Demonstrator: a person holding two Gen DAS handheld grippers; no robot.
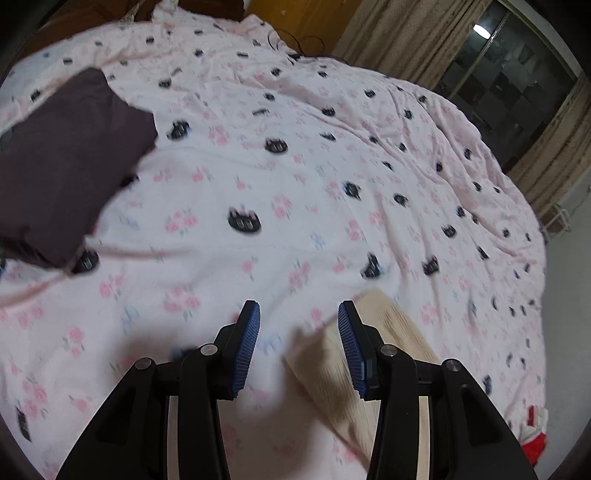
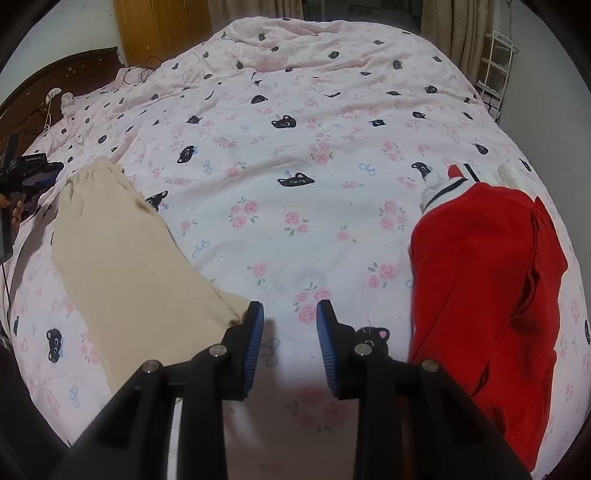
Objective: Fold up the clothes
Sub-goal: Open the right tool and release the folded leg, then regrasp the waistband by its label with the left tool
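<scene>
A cream knitted garment (image 2: 122, 258) lies folded into a long strip on the pink cat-print quilt (image 2: 295, 184), and its end (image 1: 332, 373) shows beside my left gripper. My left gripper (image 1: 299, 314) is open above the quilt with nothing between its pads; the cream fabric lies below and behind its right finger (image 1: 354, 347). My right gripper (image 2: 290, 310) is also open and empty, just right of the cream garment's near corner. A red garment with white trim (image 2: 487, 280) lies to the right. A folded dark purple garment (image 1: 66, 158) rests at the far left.
The quilt covers the whole bed. A dark wooden headboard (image 2: 55, 81) with cables stands at the back left, next to a wooden wardrobe (image 2: 162, 29). Beige curtains (image 1: 413, 40), a dark window (image 1: 509, 74) and a white wire rack (image 2: 495, 66) line the right side.
</scene>
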